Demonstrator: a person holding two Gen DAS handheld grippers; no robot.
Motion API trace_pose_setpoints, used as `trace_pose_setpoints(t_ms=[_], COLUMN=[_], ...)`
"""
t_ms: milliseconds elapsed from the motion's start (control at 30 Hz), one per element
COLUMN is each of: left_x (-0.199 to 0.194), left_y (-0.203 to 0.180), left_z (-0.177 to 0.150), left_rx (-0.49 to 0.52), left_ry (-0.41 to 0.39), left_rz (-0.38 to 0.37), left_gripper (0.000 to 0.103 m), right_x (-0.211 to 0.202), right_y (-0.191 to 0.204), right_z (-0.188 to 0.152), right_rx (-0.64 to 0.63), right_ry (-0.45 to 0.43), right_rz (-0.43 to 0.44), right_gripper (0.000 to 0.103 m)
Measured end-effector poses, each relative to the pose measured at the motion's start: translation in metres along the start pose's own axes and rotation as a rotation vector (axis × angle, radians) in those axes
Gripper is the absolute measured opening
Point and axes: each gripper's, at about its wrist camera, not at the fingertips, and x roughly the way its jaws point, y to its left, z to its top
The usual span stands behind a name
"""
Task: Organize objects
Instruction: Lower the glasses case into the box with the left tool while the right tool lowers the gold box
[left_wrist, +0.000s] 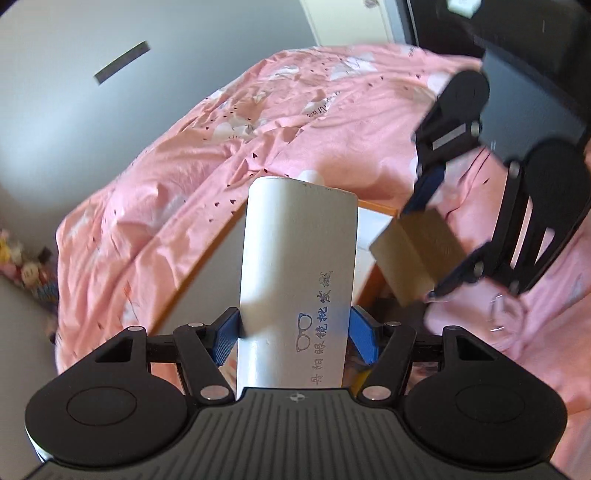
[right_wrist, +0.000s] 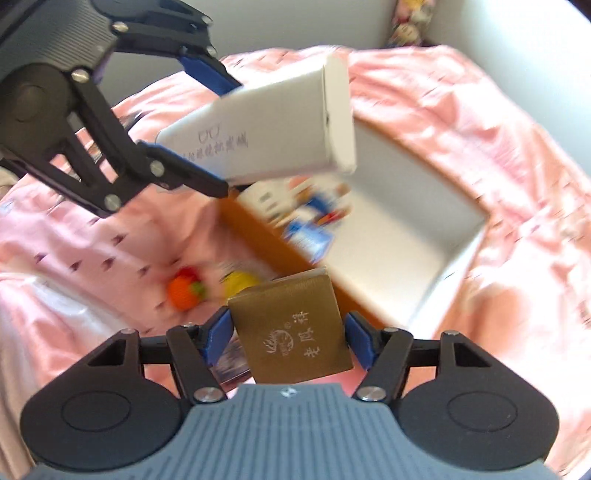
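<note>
White case (left_wrist: 295, 280), long axis pointing away, is pinched in the left gripper (left_wrist: 295, 332) above the tray (right_wrist: 424, 236). Right gripper (right_wrist: 290, 332) clamps a gold box (right_wrist: 291, 328) over the tray's near orange wall, so the right hand looks nearer.

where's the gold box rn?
Gold box sits clamped in the right claw, above the pink bedding beside the orange-walled tray; in the left wrist view it's right of the white box.

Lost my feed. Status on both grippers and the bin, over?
Left gripper shut on white box. Right gripper shut on gold box. Both above orange bin on pink bedspread; a carton already inside. Nothing blocking.
</note>
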Motion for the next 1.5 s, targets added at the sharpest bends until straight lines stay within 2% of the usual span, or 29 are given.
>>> trace_pose_setpoints(t_ms=[133, 300, 467, 667, 800, 1067, 1333, 1500], left_x=[0.040, 0.098, 0.152, 0.187, 0.201, 0.211, 0.204, 0.198], left_y=[0.015, 0.032, 0.052, 0.063, 0.065, 0.084, 0.083, 0.086], left_z=[0.014, 0.016, 0.010, 0.004, -0.005, -0.018, -0.022, -0.024], left_rx=[0.134, 0.273, 0.340, 0.412, 0.447, 0.399, 0.409, 0.392], left_ry=[0.079, 0.200, 0.302, 0.333, 0.360, 0.398, 0.396, 0.412], left_rz=[0.032, 0.004, -0.022, -0.079, -0.121, -0.197, -0.193, -0.185], left_gripper=[0.074, 0.074, 0.074, 0.074, 0.074, 0.074, 0.079, 0.082], right_x=[-0.004, 0.022, 0.061, 0.101, 0.121, 0.160, 0.185, 0.195], right_y=[-0.033, -0.068, -0.101, -0.121, -0.126, -0.121, -0.104, -0.096], right_z=[0.019, 0.037, 0.045, 0.051, 0.057, 0.070, 0.075, 0.073], right_rx=[0.016, 0.057, 0.128, 0.180, 0.171, -0.026, -0.279, -0.359], right_ry=[-0.056, -0.059, -0.031, -0.008, -0.002, 0.044, 0.058, 0.082], right_rz=[-0.081, -0.144, -0.118, -0.083, -0.066, -0.034, -0.044, -0.074], right_gripper=[0.067, 0.068, 0.068, 0.068, 0.068, 0.068, 0.068, 0.068])
